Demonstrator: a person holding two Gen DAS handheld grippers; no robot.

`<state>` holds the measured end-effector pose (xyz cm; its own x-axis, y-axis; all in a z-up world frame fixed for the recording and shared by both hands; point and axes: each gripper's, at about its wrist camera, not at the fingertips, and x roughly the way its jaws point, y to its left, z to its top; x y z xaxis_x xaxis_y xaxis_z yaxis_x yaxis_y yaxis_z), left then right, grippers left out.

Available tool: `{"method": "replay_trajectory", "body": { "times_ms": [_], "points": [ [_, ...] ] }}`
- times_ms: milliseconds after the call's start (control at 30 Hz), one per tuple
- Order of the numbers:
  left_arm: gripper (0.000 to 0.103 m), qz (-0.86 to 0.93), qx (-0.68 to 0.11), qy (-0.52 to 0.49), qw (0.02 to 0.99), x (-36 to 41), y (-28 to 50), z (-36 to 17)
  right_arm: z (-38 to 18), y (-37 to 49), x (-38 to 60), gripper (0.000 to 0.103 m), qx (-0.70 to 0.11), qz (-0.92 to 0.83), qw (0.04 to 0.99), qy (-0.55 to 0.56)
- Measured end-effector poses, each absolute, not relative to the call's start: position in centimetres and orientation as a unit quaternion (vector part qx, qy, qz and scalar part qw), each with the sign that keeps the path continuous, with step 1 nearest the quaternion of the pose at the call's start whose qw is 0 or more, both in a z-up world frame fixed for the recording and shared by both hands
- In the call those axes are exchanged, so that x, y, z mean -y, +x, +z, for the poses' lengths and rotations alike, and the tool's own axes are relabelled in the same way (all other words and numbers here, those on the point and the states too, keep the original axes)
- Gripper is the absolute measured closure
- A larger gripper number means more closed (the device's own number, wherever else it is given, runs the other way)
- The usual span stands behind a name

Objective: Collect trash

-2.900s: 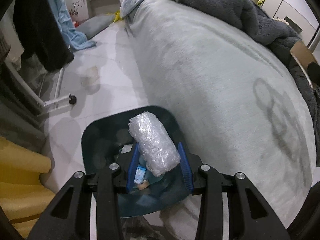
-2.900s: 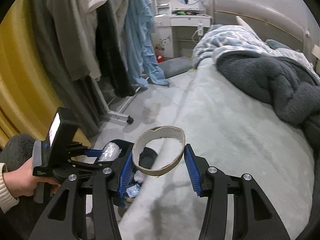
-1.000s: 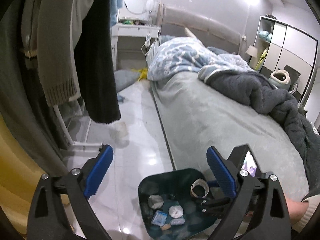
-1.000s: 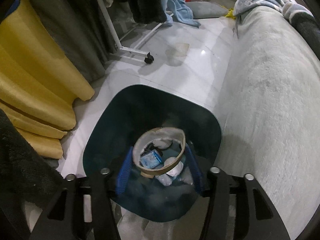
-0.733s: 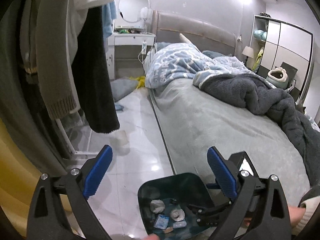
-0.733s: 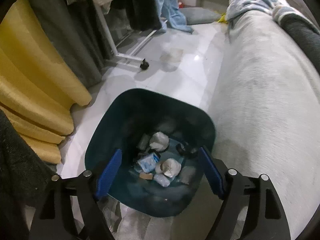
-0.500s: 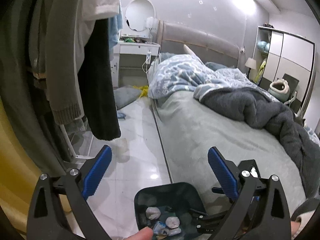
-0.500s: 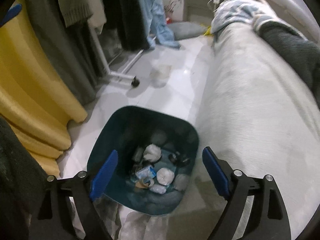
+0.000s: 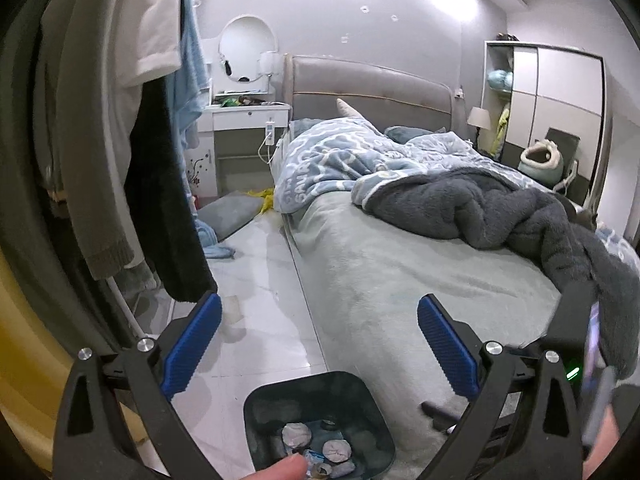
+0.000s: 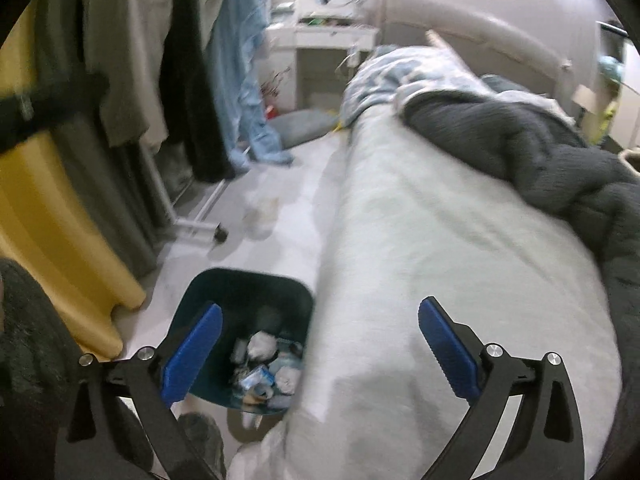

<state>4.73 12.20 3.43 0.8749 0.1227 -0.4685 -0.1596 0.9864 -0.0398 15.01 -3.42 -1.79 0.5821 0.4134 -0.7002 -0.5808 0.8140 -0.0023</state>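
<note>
Right gripper (image 10: 320,348): fingers (image 10: 446,354) spread as wide as they go, jaws have just been opening, nothing between them. Left gripper (image 9: 318,346): fingers (image 9: 190,346) also spread wide, empty.

Right wrist view, blurred: dark teal trash bin (image 10: 288,292) on the floor at about 7 o'clock, right against the side of the bed (image 10: 420,240). The left finger pad overlaps the bin's near-left rim in the picture. Inside the bin a heap of trash (image 10: 264,368): white crumpled wads and a small blue-and-white packet.

Left wrist view: same bin (image 9: 256,412) at 6 o'clock, below and between the fingers, with grey-white wads and a blue packet (image 9: 320,450) on its bottom. A fingertip of the person (image 9: 280,468) pokes in at the bottom edge just in front of the bin. The other gripper's black body with a green light (image 9: 572,364) sits at 4 o'clock over the bed edge.

Further out: light grey bed sheet across the middle, dark grey fleece blanket (image 9: 500,216) at 2 o'clock, blue patterned quilt (image 9: 340,160) near 12. Hanging clothes (image 9: 100,120) on a rack at 9 to 10 o'clock, yellow curtain (image 10: 52,208) at 8 to 9. White desk (image 9: 248,114) with a round mirror beside the headboard at 11 o'clock. Wardrobe (image 9: 560,92) at 2 o'clock. White tiled floor (image 9: 256,280) between rack and bed.
</note>
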Motion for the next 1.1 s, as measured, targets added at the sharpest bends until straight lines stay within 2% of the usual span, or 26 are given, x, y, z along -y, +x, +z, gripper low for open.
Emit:
{"method": "replay_trajectory", "body": {
  "times_ms": [433, 867, 1100],
  "points": [
    [0.003, 0.065, -0.246, -0.022, 0.967, -7.5, 2.9, 1.9, 0.9, 11.0, 15.0, 0.003, -0.284, 0.192, 0.938, -0.057],
    [0.003, 0.061, -0.247, -0.016, 0.967, -5.3, 0.5, 0.6, 0.7, 5.3, 19.9, 0.003, -0.257, 0.167, 0.952, -0.017],
    [0.003, 0.046, -0.265, -0.006, 0.963, -4.3, 0.8, -0.7, -0.2, 5.6, 20.4, 0.003, -0.256, 0.171, 0.951, -0.02]
  ]
}}
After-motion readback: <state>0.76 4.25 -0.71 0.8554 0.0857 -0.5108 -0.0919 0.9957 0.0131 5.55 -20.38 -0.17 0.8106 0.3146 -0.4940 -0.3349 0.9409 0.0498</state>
